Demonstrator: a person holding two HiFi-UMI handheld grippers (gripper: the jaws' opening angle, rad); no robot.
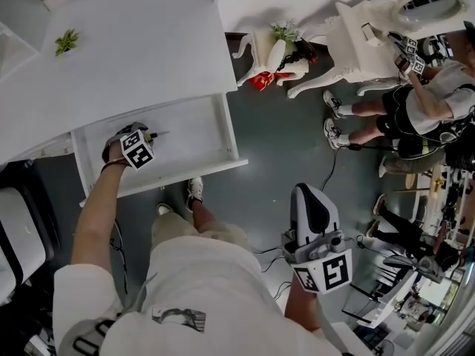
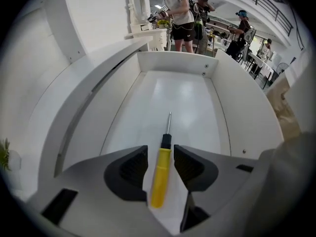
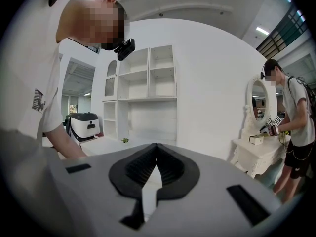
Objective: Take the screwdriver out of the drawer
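White drawer [image 1: 227, 124] stands pulled open at the left of the head view, under the white counter [image 1: 133, 43]. The left tongs [image 1: 139, 143] point steeply down into it, near its left end. In the left gripper view the screwdriver [image 2: 160, 177] lies flat on the drawer floor, straight between the 2 jaws. Its yellow handle sits in the gap and its long axis runs along the line the tongs point. The black collar and metal shaft reach out past the tips toward the top of the frame. The jaws stand narrow, with a thin strip of white on each side of the handle, so the pads look just short of pressing. I judge that a squeeze across the handle is all the grasp still needs before lifting. At the lower right, the right tongs [image 1: 310, 195] hang well apart from the drawer, jaws together on nothing. The left hand is by far the nearer.
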